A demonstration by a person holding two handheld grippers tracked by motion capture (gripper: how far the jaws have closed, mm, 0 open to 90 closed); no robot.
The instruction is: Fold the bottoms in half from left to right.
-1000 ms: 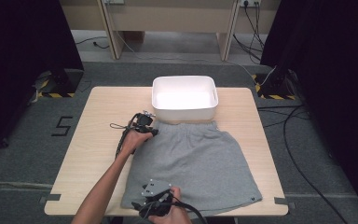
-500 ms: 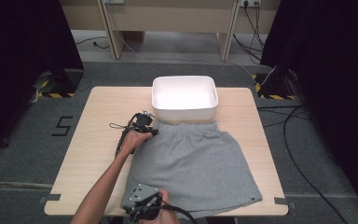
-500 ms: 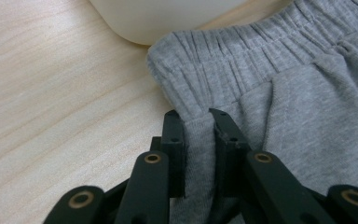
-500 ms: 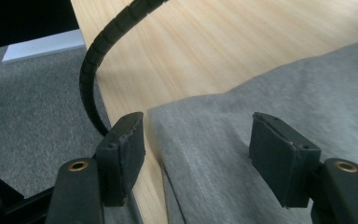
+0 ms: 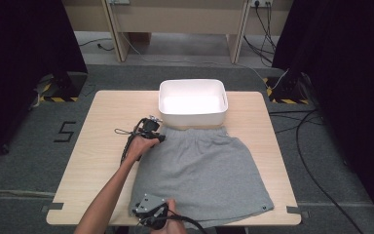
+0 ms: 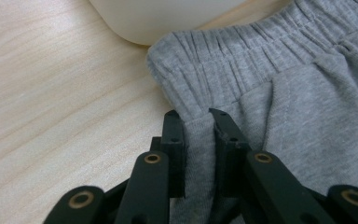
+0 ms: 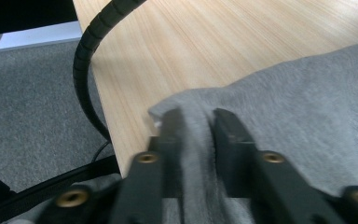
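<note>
Grey shorts lie flat on the wooden table, waistband toward the white bin. My left gripper is shut on the waistband's left corner; in the left gripper view its jaws pinch a fold of the grey fabric just below the elastic. My right gripper sits at the near left hem corner by the table's front edge. Its jaws have just been closing and now pinch the hem fabric between them.
The white bin's rounded corner stands just beyond the waistband. Bare wood stretches left of the shorts. A black ribbed cable hangs over the table's front edge above grey carpet. Dark curtains flank the table.
My right gripper has shifted left and a little down to the shorts' near left corner and closed on the hem. The left gripper has stayed where it was.
</note>
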